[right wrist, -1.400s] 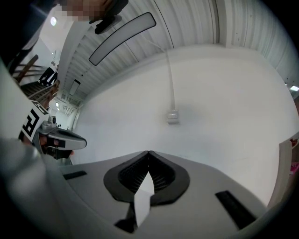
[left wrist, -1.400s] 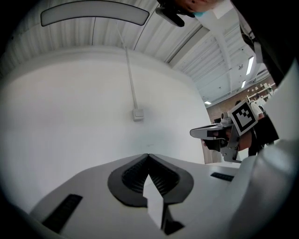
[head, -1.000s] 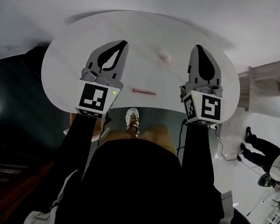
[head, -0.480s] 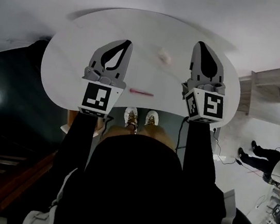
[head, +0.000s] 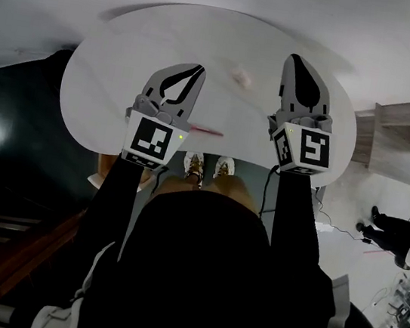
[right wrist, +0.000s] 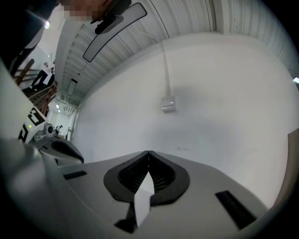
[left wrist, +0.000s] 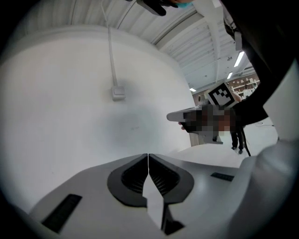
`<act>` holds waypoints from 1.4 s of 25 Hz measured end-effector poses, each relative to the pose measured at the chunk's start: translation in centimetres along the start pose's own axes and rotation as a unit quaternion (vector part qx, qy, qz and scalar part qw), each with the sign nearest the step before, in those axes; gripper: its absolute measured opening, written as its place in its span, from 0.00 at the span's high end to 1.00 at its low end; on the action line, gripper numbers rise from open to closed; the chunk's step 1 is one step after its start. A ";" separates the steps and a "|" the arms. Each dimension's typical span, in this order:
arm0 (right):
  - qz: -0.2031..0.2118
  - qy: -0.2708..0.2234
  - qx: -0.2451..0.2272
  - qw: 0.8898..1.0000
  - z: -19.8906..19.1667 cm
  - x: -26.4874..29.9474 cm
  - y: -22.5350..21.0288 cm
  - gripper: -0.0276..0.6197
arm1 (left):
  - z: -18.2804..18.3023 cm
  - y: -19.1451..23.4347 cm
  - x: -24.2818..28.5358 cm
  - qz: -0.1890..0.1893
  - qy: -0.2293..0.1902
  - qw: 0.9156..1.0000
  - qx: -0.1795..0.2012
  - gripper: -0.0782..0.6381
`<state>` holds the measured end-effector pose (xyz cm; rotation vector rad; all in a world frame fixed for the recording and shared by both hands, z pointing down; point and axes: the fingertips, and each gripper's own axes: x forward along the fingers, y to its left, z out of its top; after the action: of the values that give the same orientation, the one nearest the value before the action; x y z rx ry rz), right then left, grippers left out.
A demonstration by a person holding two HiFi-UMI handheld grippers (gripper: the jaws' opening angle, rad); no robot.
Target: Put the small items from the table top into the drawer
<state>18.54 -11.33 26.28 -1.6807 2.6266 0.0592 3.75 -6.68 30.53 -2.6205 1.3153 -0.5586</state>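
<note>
Left gripper [head: 197, 69] and right gripper [head: 294, 59] were both closed, empty. Pink stick [head: 208, 131] lay between them, nearer the left — likely light, stiff, rolls; grip mid-shaft.

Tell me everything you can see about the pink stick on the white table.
The pink stick is thin and straight, maybe a pen. It lies flat by the near edge of the white table, between the left gripper and right gripper. Its left end disappears behind the left gripper's marker cube. Neither gripper holds it.
</note>
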 end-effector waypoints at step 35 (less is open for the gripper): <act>-0.002 0.010 -0.001 1.000 -0.7 0.8 -2.4 0.91 | -26.2 -17.8 0.6 -0.404 0.359 0.831 0.127 0.81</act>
<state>20.36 -13.07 26.90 -1.6970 2.6379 0.0444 6.89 4.21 60.10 -2.7008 0.0517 -1.8163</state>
